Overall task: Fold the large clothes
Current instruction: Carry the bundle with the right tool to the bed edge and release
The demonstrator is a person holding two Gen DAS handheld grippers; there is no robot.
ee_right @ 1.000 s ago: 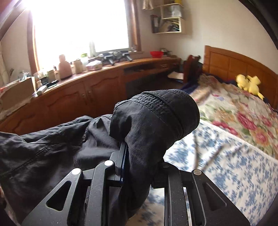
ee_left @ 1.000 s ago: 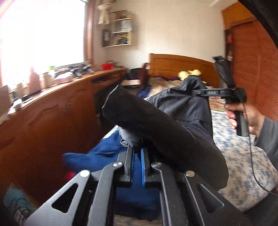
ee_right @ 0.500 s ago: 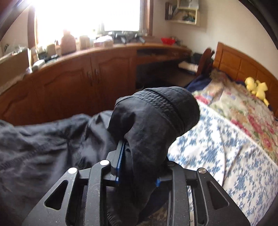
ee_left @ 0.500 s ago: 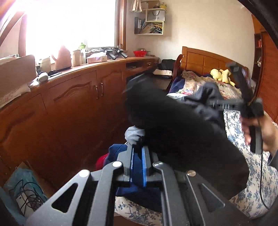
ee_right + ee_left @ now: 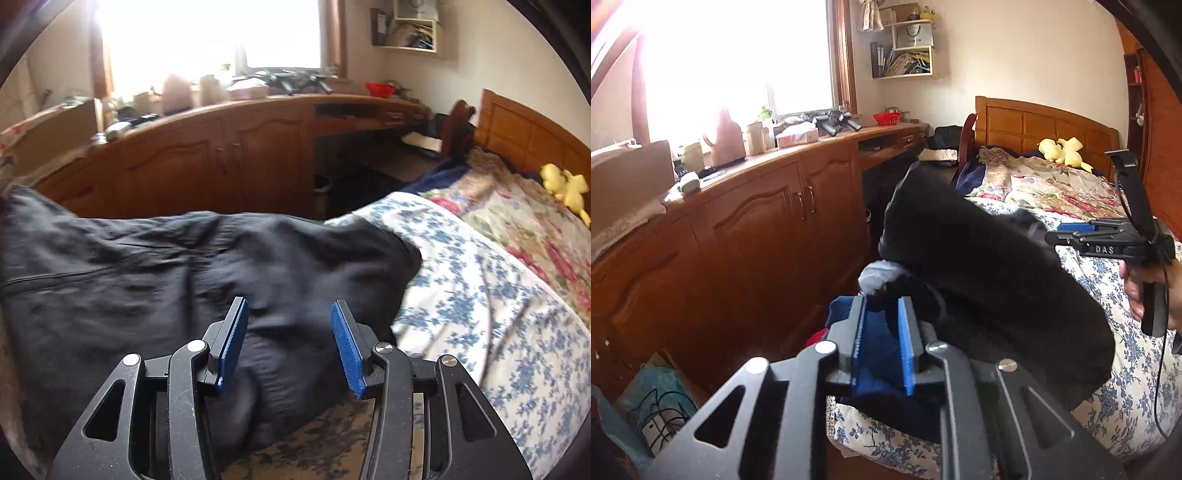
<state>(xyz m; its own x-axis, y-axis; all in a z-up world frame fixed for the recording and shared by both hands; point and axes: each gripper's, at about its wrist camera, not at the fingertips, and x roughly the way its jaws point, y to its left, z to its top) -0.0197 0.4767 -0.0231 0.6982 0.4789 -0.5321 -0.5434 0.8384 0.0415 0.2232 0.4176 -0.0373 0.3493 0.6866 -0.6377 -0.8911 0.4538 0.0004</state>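
Note:
A large black garment lies spread over the near corner of the bed, blurred with motion. In the left wrist view the same black garment falls away in front of my left gripper, whose jaws stand partly open with nothing clamped; a grey lining bunch sits just past the tips. My right gripper is wide open above the garment and holds nothing. It also shows in the left wrist view, held by a hand at the right.
A blue garment lies under the black one at the bed's corner. The bed has a blue floral sheet, a flowered quilt and a yellow plush toy. Wooden cabinets run along the left. A bag sits on the floor.
Both grippers opened and let go of the black garment, which is dropping onto the bed. The right gripper's view is now clear of the bunched cuff.

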